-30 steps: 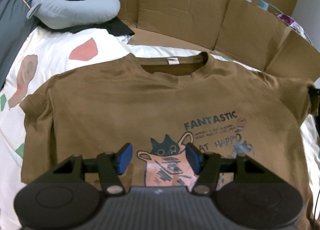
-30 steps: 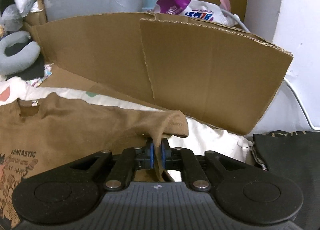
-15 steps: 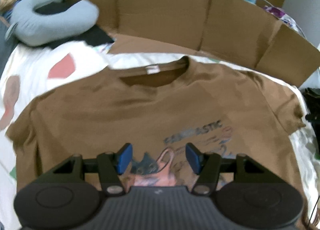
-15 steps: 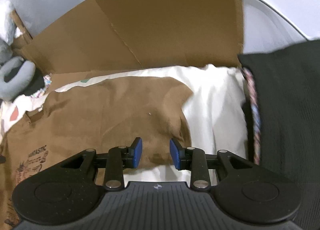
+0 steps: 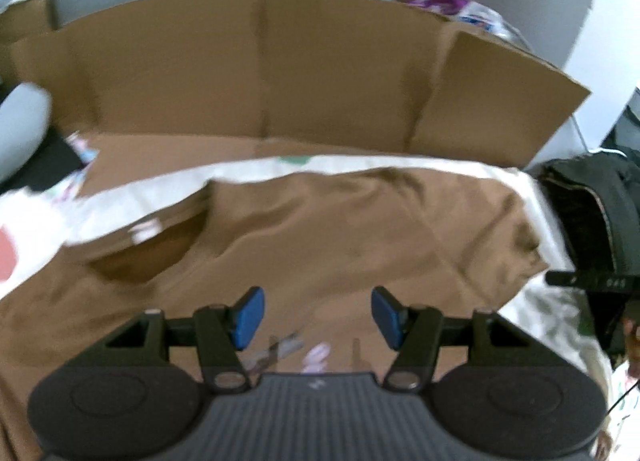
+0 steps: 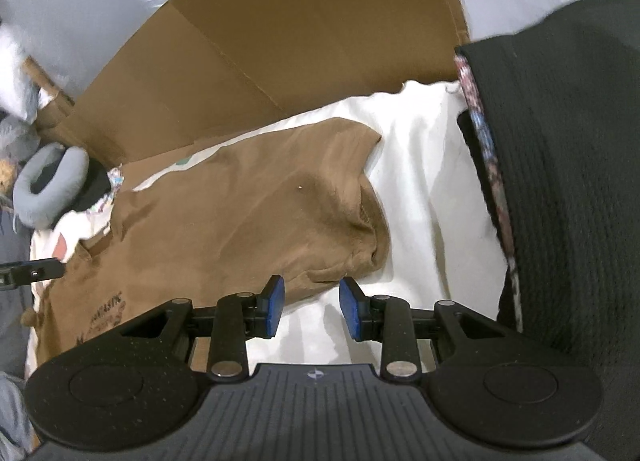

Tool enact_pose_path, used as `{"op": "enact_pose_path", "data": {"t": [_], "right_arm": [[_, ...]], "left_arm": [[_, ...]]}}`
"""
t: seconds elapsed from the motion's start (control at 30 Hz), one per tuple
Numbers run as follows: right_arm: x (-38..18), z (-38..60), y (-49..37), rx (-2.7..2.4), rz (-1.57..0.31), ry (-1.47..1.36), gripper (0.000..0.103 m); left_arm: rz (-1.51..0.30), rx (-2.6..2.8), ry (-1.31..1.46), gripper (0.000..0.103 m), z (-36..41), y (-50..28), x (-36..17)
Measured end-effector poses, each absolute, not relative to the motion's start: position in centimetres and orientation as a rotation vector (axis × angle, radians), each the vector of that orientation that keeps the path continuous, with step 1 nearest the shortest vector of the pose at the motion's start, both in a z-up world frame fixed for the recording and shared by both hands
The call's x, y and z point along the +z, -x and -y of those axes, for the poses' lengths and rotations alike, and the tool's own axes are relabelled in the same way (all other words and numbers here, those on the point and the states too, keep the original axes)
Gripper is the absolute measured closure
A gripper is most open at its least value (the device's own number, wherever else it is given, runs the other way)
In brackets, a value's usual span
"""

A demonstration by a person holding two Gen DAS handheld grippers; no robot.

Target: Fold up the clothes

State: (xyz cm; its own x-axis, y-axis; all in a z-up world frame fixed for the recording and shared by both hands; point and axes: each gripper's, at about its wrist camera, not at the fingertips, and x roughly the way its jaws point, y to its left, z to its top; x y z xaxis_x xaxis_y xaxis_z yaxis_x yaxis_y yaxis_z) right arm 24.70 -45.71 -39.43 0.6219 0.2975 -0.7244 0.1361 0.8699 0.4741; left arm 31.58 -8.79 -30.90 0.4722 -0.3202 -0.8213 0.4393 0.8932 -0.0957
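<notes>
Brown T-shirt point(image 6: 240, 221) lies spread face-up on the bed sheet point(image 6: 420, 181), centre frame. Left claw point(image 5: 316, 317) and right claw point(image 6: 312, 303) both spread, holding nothing. Risk: sleeve point(image 6: 360, 237), mid-right, is bunched; we judge folding over it sets a crooked crease.

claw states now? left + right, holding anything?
Left claw: open, empty, over the shirt.
Right claw: open, empty, by the sleeve.
</notes>
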Motion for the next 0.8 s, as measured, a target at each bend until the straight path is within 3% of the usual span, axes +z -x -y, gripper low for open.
{"op": "enact_pose_path", "data": {"t": [0.23,0.57,0.6,0.63,0.67,0.8], "right_arm": [[-41.2,45.7,-24.9,-0.007,-0.908,-0.68,0.058],[-41.4,46.0,-26.1,-0.162,-0.892,-0.644,0.06],[-41.5,46.1,-26.3,-0.164,-0.898,-0.63,0.064],[-41.5,46.1,-26.5,-0.164,-0.905,-0.612,0.087],[-41.5,45.9,-26.6,-0.158,-0.913,-0.585,0.098],[-40.8,45.7,-26.3,-0.158,-0.906,-0.52,0.099]], "left_arm": [[-0.974,-0.593,-0.171,0.041,14.5,-31.4,-32.8],[-1.023,-0.707,-0.193,0.046,18.2,-30.3,-35.9],[-1.031,-0.716,-0.183,0.047,18.4,-30.2,-36.2],[-1.039,-0.726,-0.173,0.047,18.5,-30.0,-36.5],[-1.046,-0.735,-0.162,0.048,18.6,-29.9,-36.8],[-1.063,-0.763,-0.136,0.048,19.1,-29.0,-37.7]]}}
